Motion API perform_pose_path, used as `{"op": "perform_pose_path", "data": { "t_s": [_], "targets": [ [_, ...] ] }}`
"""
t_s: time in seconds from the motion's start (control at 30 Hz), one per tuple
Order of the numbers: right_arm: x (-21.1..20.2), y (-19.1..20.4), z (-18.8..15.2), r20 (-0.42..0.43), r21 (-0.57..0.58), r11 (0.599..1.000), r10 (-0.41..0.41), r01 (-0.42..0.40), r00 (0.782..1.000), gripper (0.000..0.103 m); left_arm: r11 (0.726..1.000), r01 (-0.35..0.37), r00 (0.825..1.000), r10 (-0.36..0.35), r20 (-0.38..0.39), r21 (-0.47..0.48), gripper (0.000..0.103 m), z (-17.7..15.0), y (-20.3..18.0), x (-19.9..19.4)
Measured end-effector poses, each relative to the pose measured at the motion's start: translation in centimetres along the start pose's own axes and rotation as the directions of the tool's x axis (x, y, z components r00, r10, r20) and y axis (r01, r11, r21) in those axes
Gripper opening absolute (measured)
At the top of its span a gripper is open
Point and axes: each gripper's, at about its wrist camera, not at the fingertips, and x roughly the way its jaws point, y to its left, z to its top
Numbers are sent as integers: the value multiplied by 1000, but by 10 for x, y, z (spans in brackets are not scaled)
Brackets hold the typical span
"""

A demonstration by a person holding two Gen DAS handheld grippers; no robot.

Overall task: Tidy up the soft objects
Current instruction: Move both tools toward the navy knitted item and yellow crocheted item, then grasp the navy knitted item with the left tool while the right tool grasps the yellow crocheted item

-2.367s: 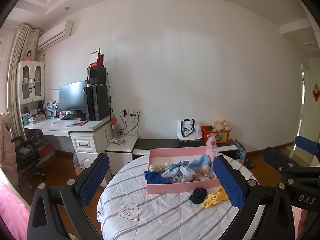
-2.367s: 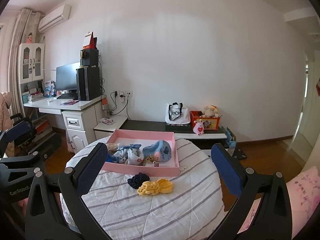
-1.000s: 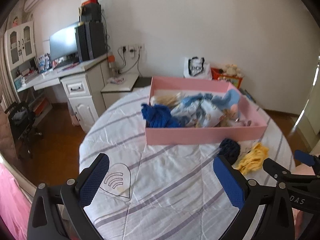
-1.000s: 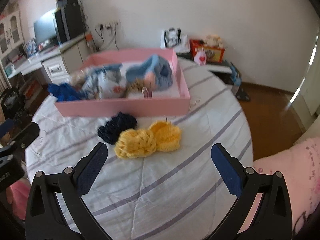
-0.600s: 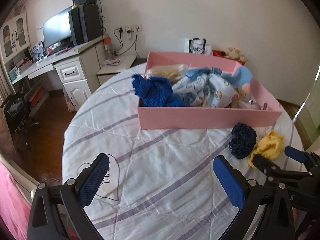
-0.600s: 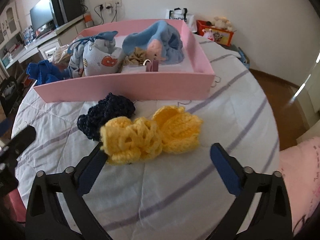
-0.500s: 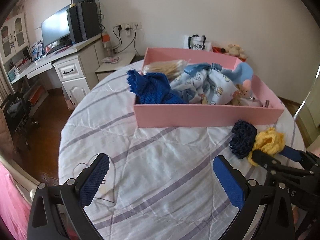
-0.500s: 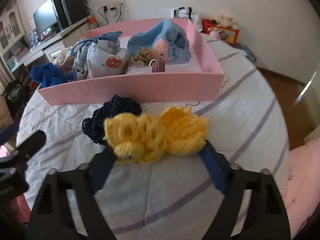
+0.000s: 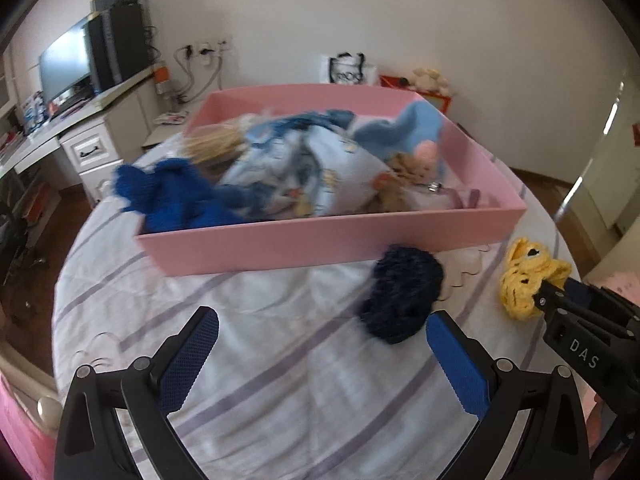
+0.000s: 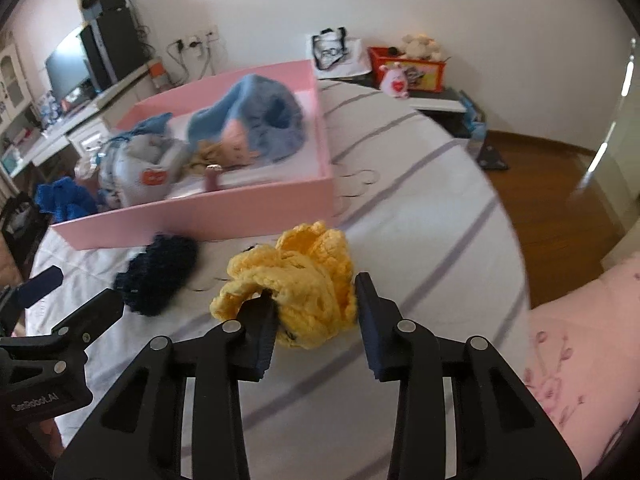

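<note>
Right gripper (image 10: 316, 312) clenching yellow knit piece (image 10: 296, 280) near pink box (image 10: 240, 208), presumably for boxing; left gripper (image 9: 320, 356) hovering spread, empty, nearing navy knit piece (image 9: 400, 292).

The right claw (image 10: 316, 304) is lowered and tipped forward, its two blue-padded fingers (image 10: 370, 312) drawn in close, pressing from either side on the yellow knitted piece (image 10: 296, 280) between them. In the left wrist view its black body comes in from the right edge with its tip at that piece. The left claw (image 9: 320, 340) hangs above the striped cover with its fingers (image 9: 188, 356) spread wide apart and nothing between them, to the left of the right one.
</note>
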Motion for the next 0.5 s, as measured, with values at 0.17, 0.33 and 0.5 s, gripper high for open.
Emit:
{"op": "perform_pose_path", "data": {
  "t_s": [0.17,0.33,0.5],
  "targets": [
    [12,-9,5,-25,8,999,34,-34,999,48,1000,10,999,-9,-37,21,103,8,-14,22],
    [26,-6,8,-26,-15,1000,10,-10,1000,73,998,49,997,-46,-65,39,84,13,-19,40],
    [29,-1,11,-4,-49,998,40,-40,999,49,997,29,998,-24,-66,72,55,16,-20,53]
  ]
}}
